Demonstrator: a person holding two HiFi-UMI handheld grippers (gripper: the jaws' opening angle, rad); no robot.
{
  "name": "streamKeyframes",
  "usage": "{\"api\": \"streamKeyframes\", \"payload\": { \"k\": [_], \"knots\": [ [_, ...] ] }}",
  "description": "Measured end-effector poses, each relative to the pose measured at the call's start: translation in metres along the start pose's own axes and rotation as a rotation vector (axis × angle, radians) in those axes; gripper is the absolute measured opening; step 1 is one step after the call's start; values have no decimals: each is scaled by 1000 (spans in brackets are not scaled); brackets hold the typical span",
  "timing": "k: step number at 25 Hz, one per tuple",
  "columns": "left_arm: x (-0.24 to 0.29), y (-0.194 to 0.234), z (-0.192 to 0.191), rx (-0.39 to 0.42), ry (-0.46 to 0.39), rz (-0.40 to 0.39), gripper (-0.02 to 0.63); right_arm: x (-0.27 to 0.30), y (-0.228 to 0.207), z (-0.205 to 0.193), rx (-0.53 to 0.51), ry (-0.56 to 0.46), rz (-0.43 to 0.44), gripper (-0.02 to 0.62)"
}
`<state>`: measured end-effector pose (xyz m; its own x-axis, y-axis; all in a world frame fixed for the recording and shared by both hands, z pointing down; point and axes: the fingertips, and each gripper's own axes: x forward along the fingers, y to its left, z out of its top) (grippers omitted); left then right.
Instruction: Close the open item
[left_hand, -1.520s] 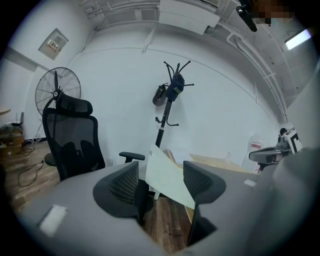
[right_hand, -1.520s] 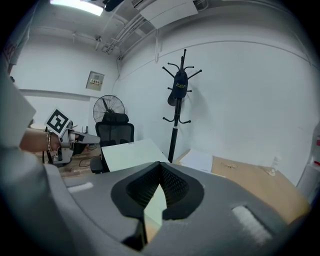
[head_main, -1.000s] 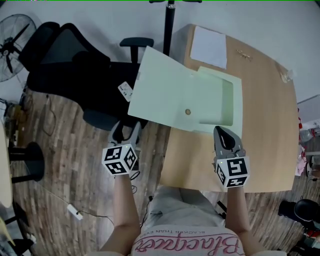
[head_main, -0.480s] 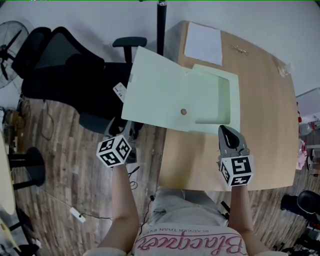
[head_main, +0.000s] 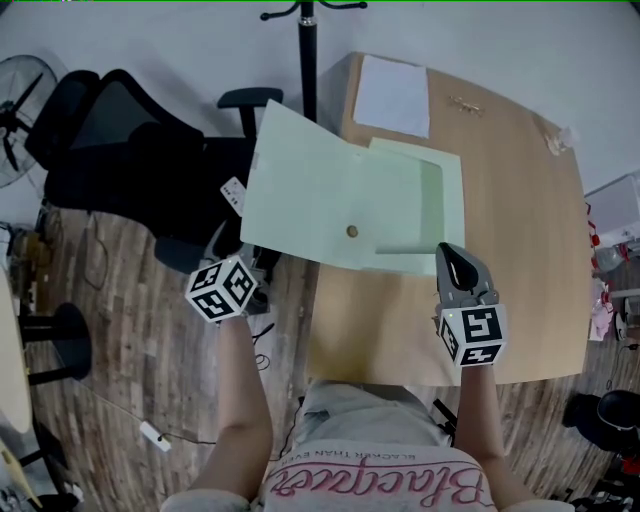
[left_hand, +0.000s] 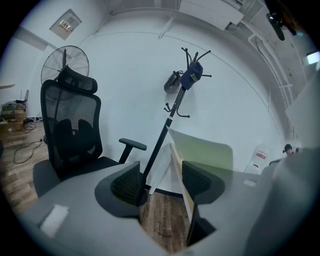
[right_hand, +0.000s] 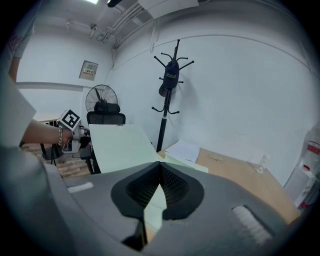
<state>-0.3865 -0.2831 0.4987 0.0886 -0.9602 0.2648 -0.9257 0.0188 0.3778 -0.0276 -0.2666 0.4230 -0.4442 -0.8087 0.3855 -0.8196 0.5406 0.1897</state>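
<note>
A pale green file box (head_main: 445, 205) lies open on the wooden table (head_main: 520, 230). Its wide lid (head_main: 310, 195) slopes out past the table's left edge and shows a small round button (head_main: 352, 231). My left gripper (head_main: 243, 258) hangs off the table by the lid's lower left corner, its jaws open. In the left gripper view (left_hand: 160, 180) the lid's edge (left_hand: 180, 165) shows just beyond the right-hand jaw, untouched. My right gripper (head_main: 455, 255) rests at the box's front right corner, jaws shut tip to tip (right_hand: 160, 167) with nothing pinched.
A black office chair (head_main: 130, 140) stands left of the table, under the lid's overhang. A coat stand (head_main: 305, 60) rises behind the lid and a fan (head_main: 20, 95) sits far left. A white sheet (head_main: 392, 95) and small bits (head_main: 555, 140) lie at the table's back.
My left gripper has drifted left and turned its cube, staying by the lid's lower corner. My right gripper has come up against the box's front edge. The lid still slopes open.
</note>
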Motion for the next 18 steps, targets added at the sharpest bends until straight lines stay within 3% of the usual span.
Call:
{"api": "streamKeyframes", "payload": {
  "k": [18],
  "knots": [
    [17, -91, 11, 14, -39, -86, 262, -38, -54, -5, 36, -56, -27, 3]
  ]
}}
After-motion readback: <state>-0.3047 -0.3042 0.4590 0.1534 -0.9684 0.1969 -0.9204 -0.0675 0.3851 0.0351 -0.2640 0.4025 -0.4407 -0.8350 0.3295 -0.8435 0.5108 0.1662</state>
